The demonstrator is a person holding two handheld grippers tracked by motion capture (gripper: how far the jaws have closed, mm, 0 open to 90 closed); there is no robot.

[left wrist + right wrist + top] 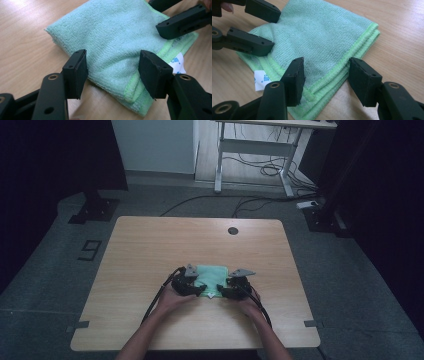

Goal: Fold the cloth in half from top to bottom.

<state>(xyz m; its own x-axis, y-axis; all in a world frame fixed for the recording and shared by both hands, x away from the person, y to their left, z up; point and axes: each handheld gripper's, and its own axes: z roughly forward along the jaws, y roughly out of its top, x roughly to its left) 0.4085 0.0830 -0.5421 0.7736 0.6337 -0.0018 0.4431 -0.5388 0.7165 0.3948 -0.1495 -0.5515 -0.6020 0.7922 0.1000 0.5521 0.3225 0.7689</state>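
A folded mint-green microfibre cloth [212, 276] lies flat on the wooden table [150, 250], with a white label [212, 295] poking out at its near edge. My left gripper [202, 290] is at the cloth's near left corner and my right gripper [222, 293] at its near right corner. In the left gripper view the cloth [112, 32] has a corner between the jaws of my open left gripper [113, 72], whose pads [77, 72] stand off it. In the right gripper view my right gripper [328, 80] straddles the cloth's [322, 32] stitched edge, open, pads not pressing.
The table has a round cable hole [233, 230] near its far edge. Beyond it on the floor stand a white desk frame [255, 150] and loose cables [260, 170]. Bare wood lies on every side of the cloth. The label [260, 80] lies near both grippers' jaws.
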